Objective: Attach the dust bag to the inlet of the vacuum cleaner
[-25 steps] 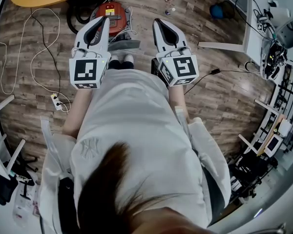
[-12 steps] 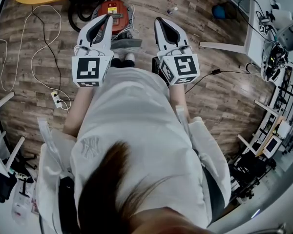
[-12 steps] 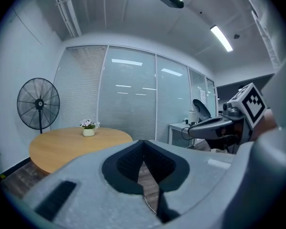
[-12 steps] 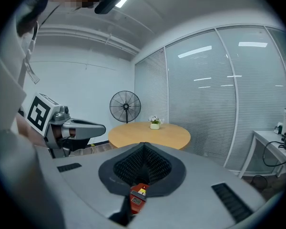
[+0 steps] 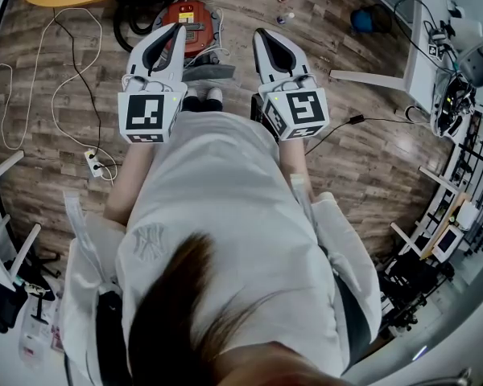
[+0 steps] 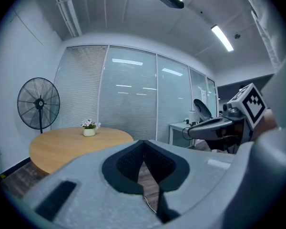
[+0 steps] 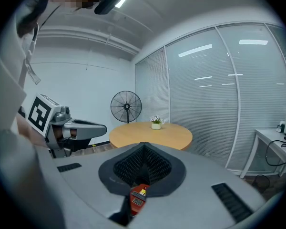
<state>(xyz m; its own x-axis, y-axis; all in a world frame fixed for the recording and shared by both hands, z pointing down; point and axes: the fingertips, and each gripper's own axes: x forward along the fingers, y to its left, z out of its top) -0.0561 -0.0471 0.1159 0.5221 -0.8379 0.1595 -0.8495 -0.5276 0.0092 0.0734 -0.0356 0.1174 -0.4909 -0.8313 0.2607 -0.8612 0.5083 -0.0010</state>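
Left hand-held gripper [image 5: 176, 29] and right hand-held gripper [image 5: 258, 34]: both pressed together, empty. Neither has shifted over the last second, so attaching is no nearer. Vacuum cleaner [image 5: 190, 16] sits on floor [image 5: 370, 159] ahead. Grey flat piece [image 5: 206, 72] just beside it, perhaps the dust bag. White cable [image 5: 56, 95] loops at left, well apart.

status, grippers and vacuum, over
Left gripper shut, empty. Right gripper shut, empty. Vacuum on floor ahead, untouched; dust bag not made out. Power strip on floor off to the left, not in the path.
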